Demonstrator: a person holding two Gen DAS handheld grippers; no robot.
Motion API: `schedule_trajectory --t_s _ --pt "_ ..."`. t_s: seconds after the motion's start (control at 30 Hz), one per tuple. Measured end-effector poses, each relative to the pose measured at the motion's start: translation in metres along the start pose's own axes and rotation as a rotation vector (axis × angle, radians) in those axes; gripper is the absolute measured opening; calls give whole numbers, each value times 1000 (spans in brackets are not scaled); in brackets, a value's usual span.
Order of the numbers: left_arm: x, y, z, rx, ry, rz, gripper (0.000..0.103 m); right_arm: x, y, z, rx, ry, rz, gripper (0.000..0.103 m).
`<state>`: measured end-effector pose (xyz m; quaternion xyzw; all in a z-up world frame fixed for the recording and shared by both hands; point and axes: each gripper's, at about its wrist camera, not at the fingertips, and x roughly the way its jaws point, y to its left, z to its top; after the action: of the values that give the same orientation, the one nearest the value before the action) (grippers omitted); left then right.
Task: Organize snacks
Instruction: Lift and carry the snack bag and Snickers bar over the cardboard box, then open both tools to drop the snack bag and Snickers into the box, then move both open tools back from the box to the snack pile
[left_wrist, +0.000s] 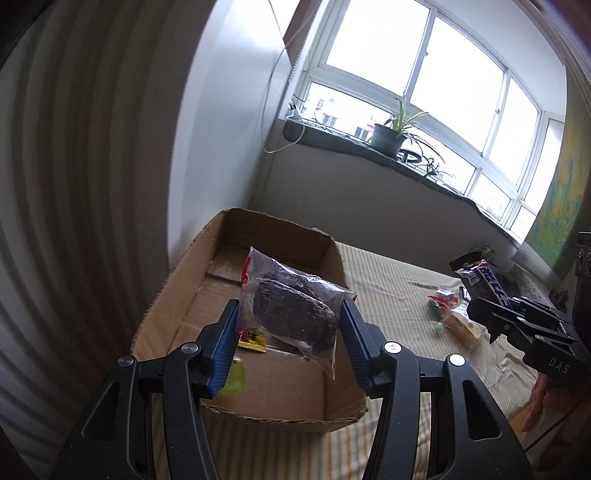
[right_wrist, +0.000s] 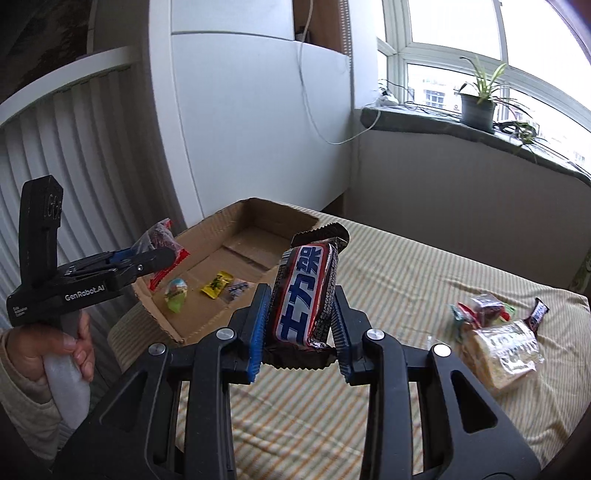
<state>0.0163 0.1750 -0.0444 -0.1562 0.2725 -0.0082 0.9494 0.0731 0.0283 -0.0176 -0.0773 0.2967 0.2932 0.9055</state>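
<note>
Above the cardboard box (right_wrist: 207, 254), chocolate bar (right_wrist: 304, 295) upright, lengthwise in right gripper (right_wrist: 299, 321)

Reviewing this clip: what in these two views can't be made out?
- Left wrist view: the box floor near its front is hidden by the clear bag clamped in the left gripper.
- Left wrist view: the pile of snacks is small and partly behind the right gripper.
- Right wrist view: the candy bar in that gripper hides part of the box's near corner.
</note>
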Motion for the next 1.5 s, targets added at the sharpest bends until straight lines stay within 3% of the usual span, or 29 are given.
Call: schedule_trajectory --t_s 0.23,0.6,0.67,0.73,0.77,0.87,0.97,1.17,1.27,1.5 --pt "-9 19 -4 -20 -1 31 52 33 50 10 -76 22 92 33" --pt "8 25 -4 -21 35 -4 53 56 63 42 -121 3 95 33" --pt "13 25 -4 -20 53 -13 55 64 65 50 -129 -2 100 33" --pt "15 25 -2 -30 60 -12 64 73 66 57 -139 -5 107 33" --pt "16 26 -1 -37 60 0 68 78 67 60 -144 -7 111 36" --pt "13 31 3 -59 54 27 71 88 68 66 -149 -14 98 73" --pt "6 37 6 -79 37 47 71 78 64 63 -140 -60 75 75" --pt "-11 47 10 -118 3 67 71 63 48 34 -73 -25 59 76" --pt "-18 45 10 -120 -9 69 71 56 51 26 -61 -38 46 87" --pt "-28 31 11 -86 -12 77 74 47 58 24 -61 -50 77 88"
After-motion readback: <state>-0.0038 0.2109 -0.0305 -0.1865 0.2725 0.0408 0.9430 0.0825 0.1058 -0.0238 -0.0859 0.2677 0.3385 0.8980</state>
